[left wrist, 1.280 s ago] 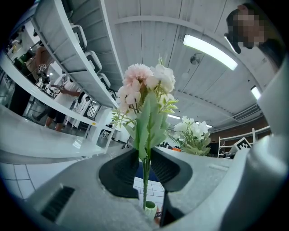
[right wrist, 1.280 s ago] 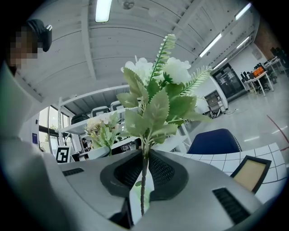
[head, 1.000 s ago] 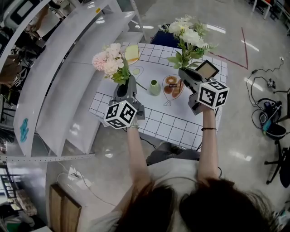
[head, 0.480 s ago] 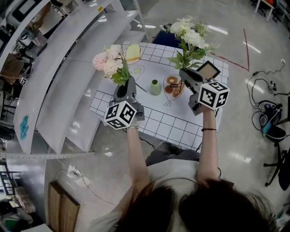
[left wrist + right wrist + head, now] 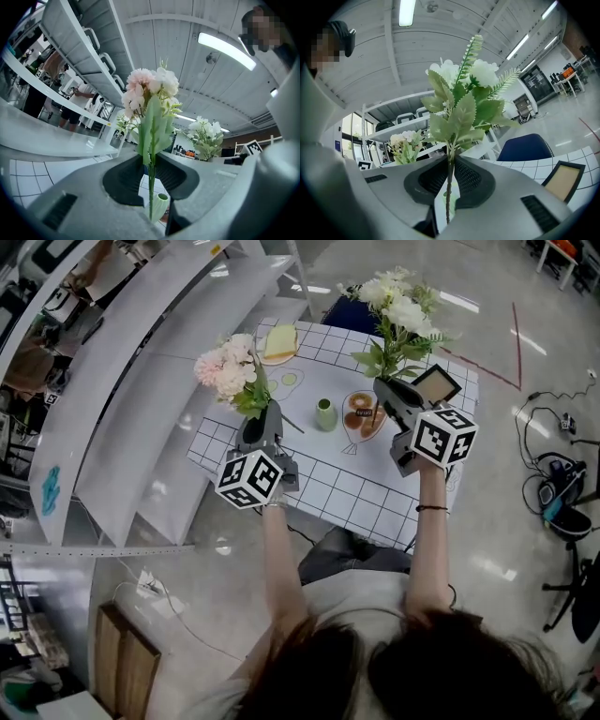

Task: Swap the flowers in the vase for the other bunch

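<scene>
My left gripper [image 5: 258, 418] [image 5: 151, 180] is shut on the stem of a pink flower bunch [image 5: 225, 371] [image 5: 149, 96], held upright above the table's left part. My right gripper [image 5: 389, 395] [image 5: 450, 180] is shut on the stem of a white flower bunch [image 5: 398, 310] [image 5: 464, 89], upright above the table's right part. The small green vase [image 5: 325, 414] [image 5: 159, 206] stands with nothing in it on the white mat between the two grippers.
The checked table [image 5: 328, 493] carries a plate of doughnuts [image 5: 361, 418], a yellow sandwich-like item [image 5: 279, 341] at the back and a small framed tablet [image 5: 436, 384] at the right. White shelving [image 5: 122, 399] runs along the left. A blue chair [image 5: 352, 313] stands behind the table.
Both grippers keep their bunches and their places. Only the head camera has shifted slightly, so the table sits a little lower in the view.
</scene>
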